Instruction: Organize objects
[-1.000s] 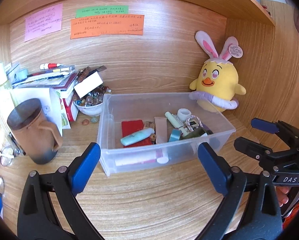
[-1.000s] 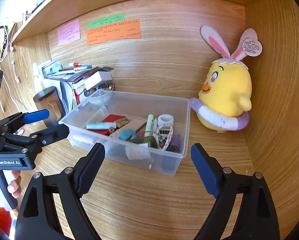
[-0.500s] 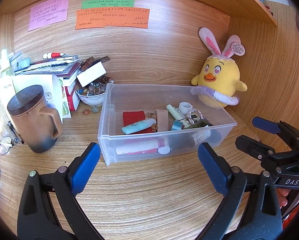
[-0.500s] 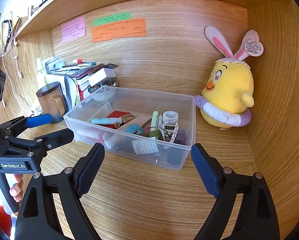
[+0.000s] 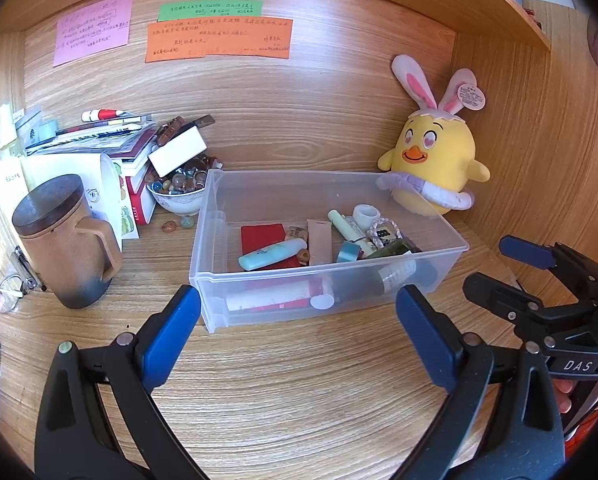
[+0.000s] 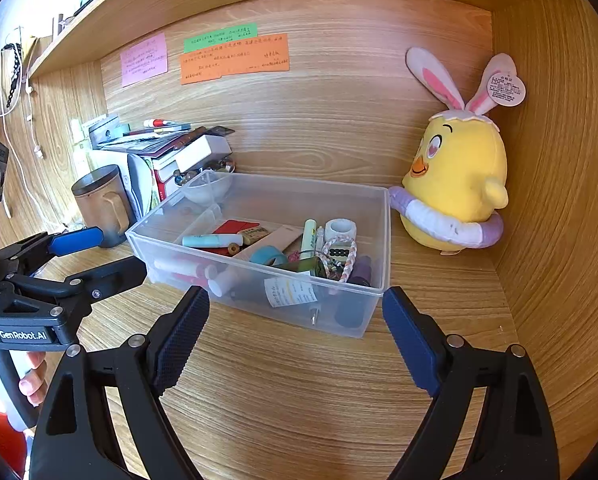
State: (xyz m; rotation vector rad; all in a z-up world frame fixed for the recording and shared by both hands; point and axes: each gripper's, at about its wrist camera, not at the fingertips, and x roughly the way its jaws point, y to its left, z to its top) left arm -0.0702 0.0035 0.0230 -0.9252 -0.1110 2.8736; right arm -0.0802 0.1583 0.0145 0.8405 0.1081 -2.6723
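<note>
The clear plastic bin [image 5: 331, 268] sits on your wooden desk [image 5: 299, 380], filled with small items, among them a light blue tube [image 5: 272, 254] and a red card [image 5: 263, 236]. Just right of the bin stands the yellow chick plush [image 5: 435, 168]; left of it, a brown mug [image 5: 69, 240]. Your left gripper [image 5: 297, 328] and right gripper [image 6: 295, 332] both hover before the bin, jaws spread wide, holding nothing.

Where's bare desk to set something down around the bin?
Bare wood in front of the clear bin, between it and both open grippers: left gripper, right gripper. A narrower strip lies between bin and brown mug. Crowded: back-left corner with book stack and bead bowl; plush chick fills back-right.
</note>
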